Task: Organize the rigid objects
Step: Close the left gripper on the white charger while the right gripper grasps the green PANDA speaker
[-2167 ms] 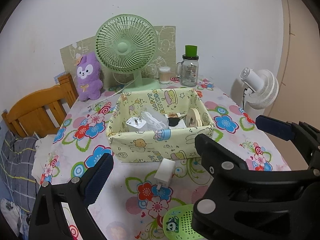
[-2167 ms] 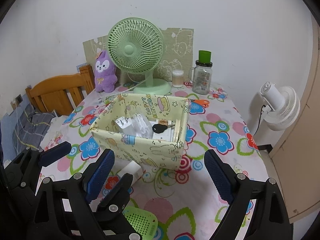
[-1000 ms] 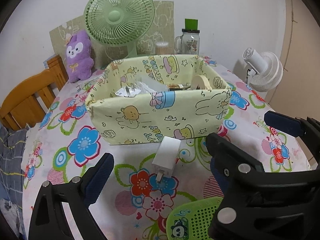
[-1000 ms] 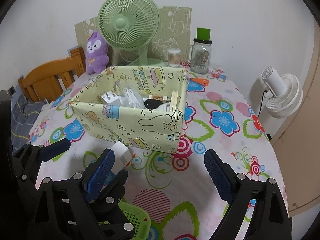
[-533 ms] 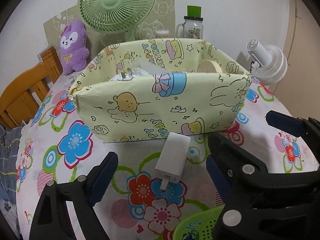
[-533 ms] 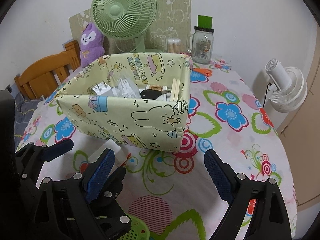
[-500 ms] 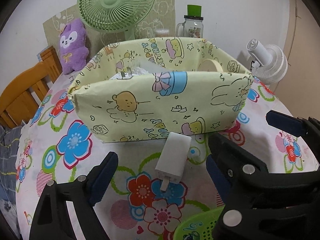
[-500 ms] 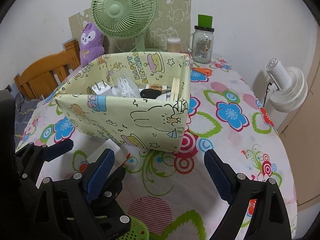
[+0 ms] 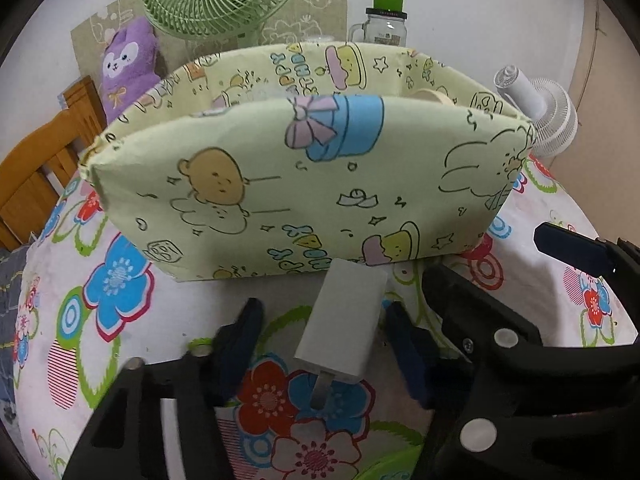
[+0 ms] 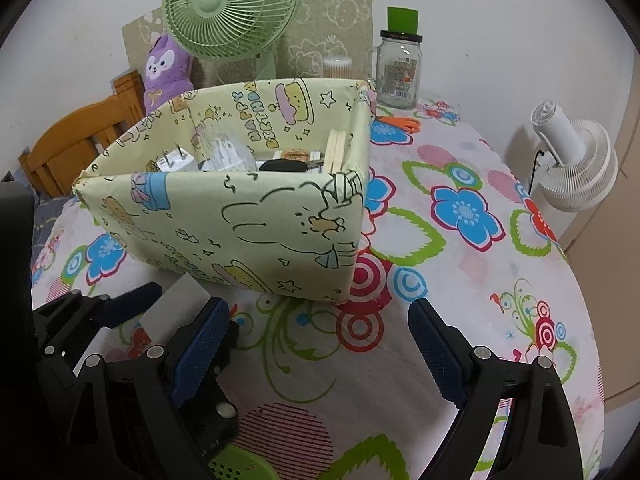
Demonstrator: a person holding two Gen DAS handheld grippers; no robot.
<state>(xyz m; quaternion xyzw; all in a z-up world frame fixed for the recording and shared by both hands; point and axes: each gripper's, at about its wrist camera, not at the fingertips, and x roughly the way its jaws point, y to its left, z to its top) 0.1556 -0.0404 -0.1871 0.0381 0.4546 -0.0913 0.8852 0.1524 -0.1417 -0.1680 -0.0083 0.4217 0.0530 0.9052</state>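
Note:
A white plug adapter [image 9: 342,324] lies on the flowered tablecloth just in front of the yellow cartoon-print box [image 9: 304,184]. My left gripper [image 9: 324,344] is low over the table with its blue-padded fingers [image 9: 240,340] on either side of the adapter, partly closed, with small gaps still showing. In the right wrist view the adapter [image 10: 176,308] shows between the left gripper's fingers. My right gripper [image 10: 320,344] is open and empty over the cloth, right of the box [image 10: 240,216], which holds a white charger, a black key and wooden sticks.
A green desk fan [image 10: 232,4], a purple plush [image 10: 166,68], a glass jar with a green lid [image 10: 398,68] and orange scissors [image 10: 398,123] stand behind the box. A green perforated lid [image 10: 236,464] lies by the front edge. A white fan [image 10: 576,160] stands beyond the table's right edge.
My left gripper has dropped and moved forward to the adapter, and its fingers have narrowed around it. The right gripper has moved a little closer to the box and stays open.

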